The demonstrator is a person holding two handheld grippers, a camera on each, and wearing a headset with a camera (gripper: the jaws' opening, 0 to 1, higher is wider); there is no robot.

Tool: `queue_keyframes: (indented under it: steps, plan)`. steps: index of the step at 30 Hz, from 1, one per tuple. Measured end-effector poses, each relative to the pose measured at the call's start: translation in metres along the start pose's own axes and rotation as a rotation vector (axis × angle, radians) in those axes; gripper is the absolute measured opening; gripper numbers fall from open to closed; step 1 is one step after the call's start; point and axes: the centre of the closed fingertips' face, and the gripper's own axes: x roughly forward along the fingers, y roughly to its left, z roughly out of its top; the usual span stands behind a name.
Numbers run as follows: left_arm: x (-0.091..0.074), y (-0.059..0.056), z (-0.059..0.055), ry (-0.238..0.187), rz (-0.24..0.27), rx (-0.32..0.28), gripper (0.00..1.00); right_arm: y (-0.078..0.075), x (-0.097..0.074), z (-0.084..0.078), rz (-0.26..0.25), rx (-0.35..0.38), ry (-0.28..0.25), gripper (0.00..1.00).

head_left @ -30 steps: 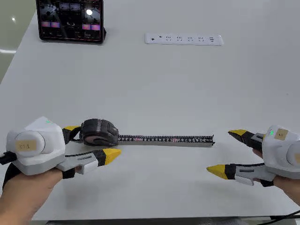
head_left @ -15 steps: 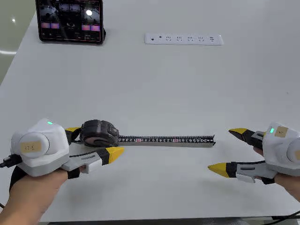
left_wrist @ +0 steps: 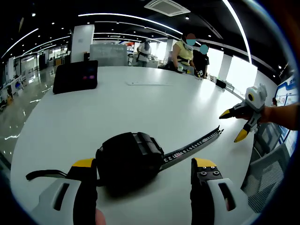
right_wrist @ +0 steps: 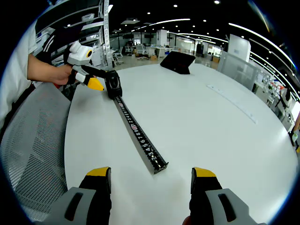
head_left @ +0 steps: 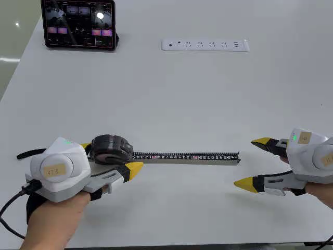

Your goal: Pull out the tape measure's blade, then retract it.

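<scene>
Tape measure (head_left: 110, 150) rests on white office table (head_left: 182, 94)

We're looking forward and down from the head onto the white counter (head_left: 208, 94). We're riding low on the left gripper (left_wrist: 144, 163), close up against the tape measure (left_wrist: 129, 157); from the right gripper (right_wrist: 151, 171) we're facing back along the blade (right_wrist: 137, 136), farther off. All views are sharing that blade.

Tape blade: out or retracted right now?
Out. The black numbered blade lies flat along the white table, extending from the black tape measure case toward the open right gripper.
</scene>
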Motion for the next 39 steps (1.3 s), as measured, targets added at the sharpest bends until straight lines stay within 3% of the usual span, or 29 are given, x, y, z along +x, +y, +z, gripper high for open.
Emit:
queue_keyframes:
  steps: [6,23,39]
  plan:
    - [0.003,0.002,-0.001,0.006,0.029,0.013,0.79,-0.002,0.003,-0.002,0.022,-0.029,0.023,0.65]
    - [0.008,0.006,0.000,-0.001,0.118,-0.024,0.78,-0.005,0.012,-0.003,0.076,-0.099,0.079,0.56]
    - [0.012,0.018,0.004,-0.028,0.201,-0.096,0.69,-0.008,0.017,-0.005,0.114,-0.136,0.093,0.41]
